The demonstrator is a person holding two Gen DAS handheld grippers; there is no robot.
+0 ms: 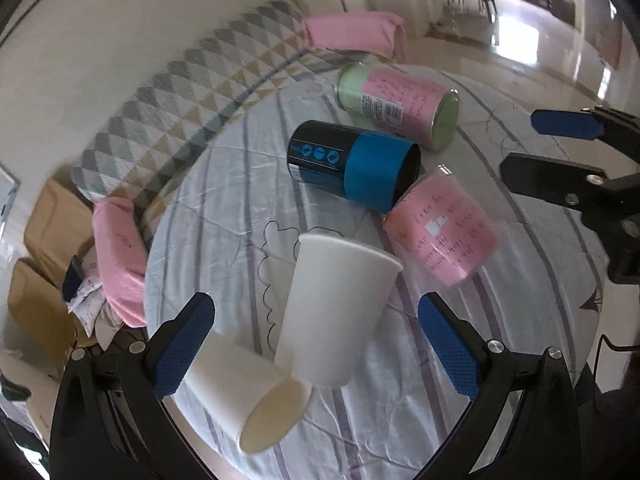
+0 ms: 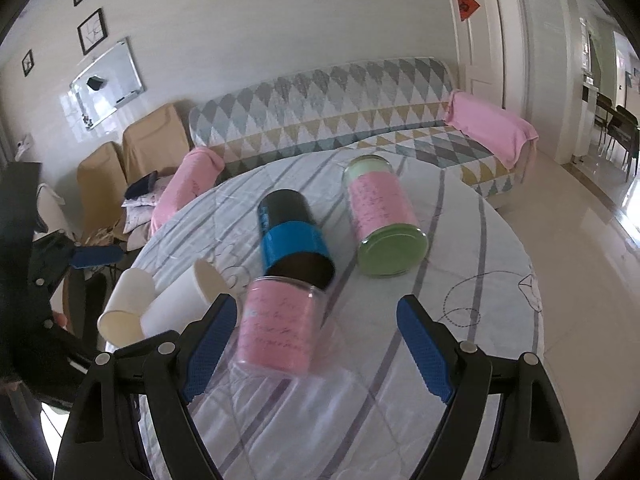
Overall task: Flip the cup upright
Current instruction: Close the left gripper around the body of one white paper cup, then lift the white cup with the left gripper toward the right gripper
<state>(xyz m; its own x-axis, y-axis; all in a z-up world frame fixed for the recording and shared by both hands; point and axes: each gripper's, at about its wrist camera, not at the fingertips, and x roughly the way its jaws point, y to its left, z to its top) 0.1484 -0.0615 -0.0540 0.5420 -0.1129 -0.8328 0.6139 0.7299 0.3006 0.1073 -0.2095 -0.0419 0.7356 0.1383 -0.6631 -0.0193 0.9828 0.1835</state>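
Note:
Several cups lie on their sides on a round table with a striped cloth [image 1: 224, 208]. Two white paper cups [image 1: 334, 312] [image 1: 248, 396] lie between the blue fingers of my open left gripper [image 1: 316, 344], which touches neither. A clear cup with a pink label [image 2: 280, 322] lies between the fingers of my open right gripper [image 2: 316, 348], also untouched. A black and blue cup [image 2: 294, 236] and a green cup with a pink label [image 2: 384, 224] lie behind it. The right gripper also shows in the left wrist view [image 1: 560, 148].
A sofa with a triangle-pattern cover [image 2: 340, 112] and pink armrest cloths [image 2: 492, 128] stands behind the table. Cardboard boxes [image 1: 44, 264] sit on the floor at the left. The table edge [image 2: 536, 300] falls to a glossy floor on the right.

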